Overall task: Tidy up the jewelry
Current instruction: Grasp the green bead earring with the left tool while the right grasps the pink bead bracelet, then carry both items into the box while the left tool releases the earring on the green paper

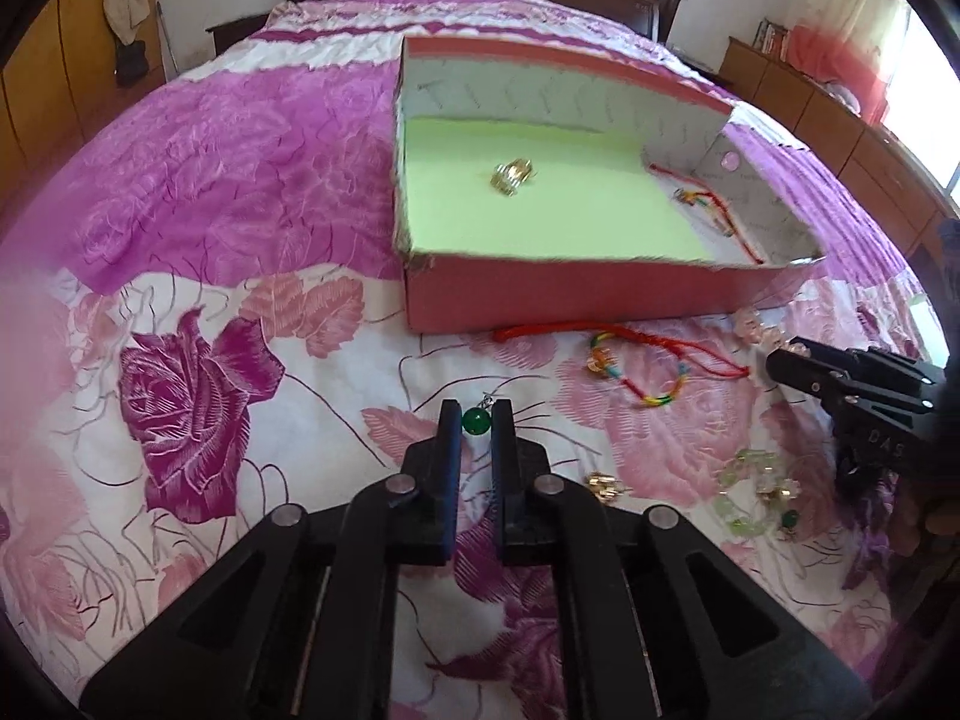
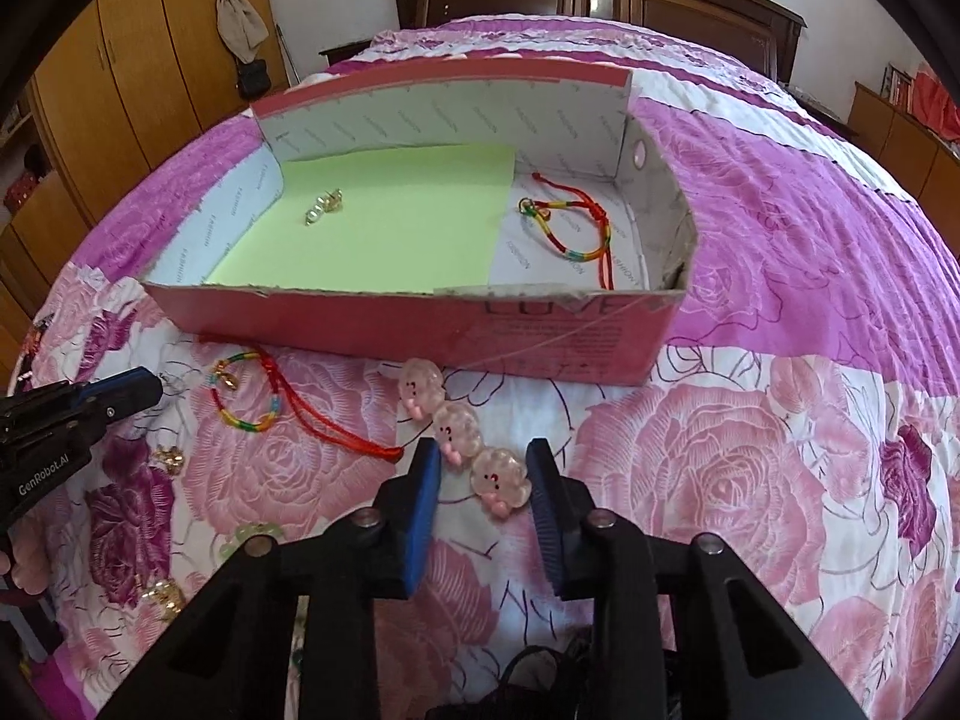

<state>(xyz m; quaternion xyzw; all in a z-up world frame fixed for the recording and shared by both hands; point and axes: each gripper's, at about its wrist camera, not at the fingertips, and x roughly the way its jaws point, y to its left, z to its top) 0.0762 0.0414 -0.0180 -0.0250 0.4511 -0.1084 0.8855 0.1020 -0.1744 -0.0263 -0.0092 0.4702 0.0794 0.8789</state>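
My left gripper (image 1: 477,420) is shut on a green bead pendant (image 1: 476,420), its jaws pinching the bead just above the bedspread. My right gripper (image 2: 483,468) is open around a pink shell-bead bracelet (image 2: 456,426) that lies on the bed; its nearest bead sits between the fingers. The pink cardboard box (image 2: 540,336) stands beyond, lined with green paper, with a gold piece (image 2: 321,207) and a red rainbow cord bracelet (image 2: 570,222) inside. A second red rainbow cord bracelet (image 2: 258,396) lies in front of the box.
Gold earrings (image 1: 603,486) and a pale green bead bracelet (image 1: 750,492) with a green bead lie on the floral bedspread at the right of my left gripper. A dark headboard and wooden wardrobes stand behind the bed.
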